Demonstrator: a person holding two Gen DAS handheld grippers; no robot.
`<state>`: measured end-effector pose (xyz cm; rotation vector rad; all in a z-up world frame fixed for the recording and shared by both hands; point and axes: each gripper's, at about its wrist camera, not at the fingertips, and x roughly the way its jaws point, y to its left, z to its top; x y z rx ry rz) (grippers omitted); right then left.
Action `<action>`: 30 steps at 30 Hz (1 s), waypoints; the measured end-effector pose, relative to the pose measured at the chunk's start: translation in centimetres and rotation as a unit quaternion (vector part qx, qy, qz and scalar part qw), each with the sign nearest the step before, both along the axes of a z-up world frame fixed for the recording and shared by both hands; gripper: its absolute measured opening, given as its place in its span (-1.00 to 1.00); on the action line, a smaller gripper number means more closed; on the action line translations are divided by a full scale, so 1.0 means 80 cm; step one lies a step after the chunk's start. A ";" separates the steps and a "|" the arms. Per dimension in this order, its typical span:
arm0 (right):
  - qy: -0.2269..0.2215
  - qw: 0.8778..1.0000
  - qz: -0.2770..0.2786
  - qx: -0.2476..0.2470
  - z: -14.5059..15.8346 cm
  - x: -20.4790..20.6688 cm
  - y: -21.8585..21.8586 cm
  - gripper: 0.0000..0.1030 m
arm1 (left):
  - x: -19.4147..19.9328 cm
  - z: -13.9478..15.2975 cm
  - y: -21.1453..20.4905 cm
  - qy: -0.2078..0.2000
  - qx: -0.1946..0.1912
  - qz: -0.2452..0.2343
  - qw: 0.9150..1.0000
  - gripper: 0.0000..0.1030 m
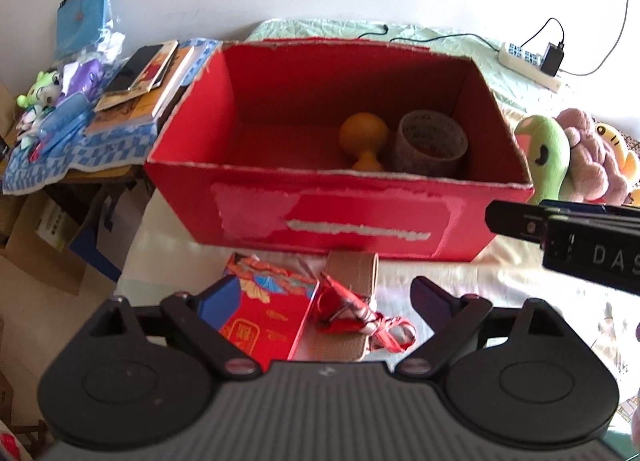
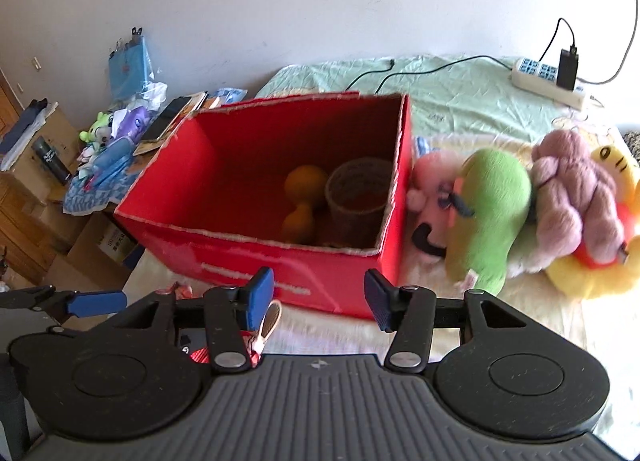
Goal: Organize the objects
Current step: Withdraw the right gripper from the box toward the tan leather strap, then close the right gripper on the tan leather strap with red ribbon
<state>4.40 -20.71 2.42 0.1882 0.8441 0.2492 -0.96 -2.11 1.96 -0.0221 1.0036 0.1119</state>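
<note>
Though torn-edged, red box (image 1: 340, 217), open-topped.

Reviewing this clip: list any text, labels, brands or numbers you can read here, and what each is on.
"DAS": white letters on the right gripper body, cut off at the frame edge.
Red packet: gold characters, too blurred to read.
Tape roll: printed marks, unreadable.
Cardboard carton: dark print, too small to read.

Bright red box (image 1: 340, 217) with pale torn patches on its front, and inside it an orange gourd-shaped toy (image 1: 363, 139) beside a brown printed tape roll (image 1: 432, 145). Left, a blue-and-white checked cloth (image 1: 104, 149); right, green (image 2: 486, 213), mauve (image 2: 572, 189) and yellow (image 2: 616, 265) plush toys on mint-green bedding (image 2: 460, 101)
</note>
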 end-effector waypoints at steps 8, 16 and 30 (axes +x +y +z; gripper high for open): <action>0.021 0.999 0.003 0.040 -0.024 -0.008 -0.006 0.02 | -0.004 -0.021 -0.004 0.021 0.006 0.005 1.000 0.80; 0.056 0.995 0.005 0.088 -0.061 -0.012 -0.014 -0.02 | -0.011 -0.044 0.002 0.035 -0.001 0.009 0.999 0.82; 0.084 0.979 0.024 0.186 -0.109 -0.018 -0.029 -0.10 | -0.026 -0.082 0.002 0.031 -0.035 -0.016 0.999 0.84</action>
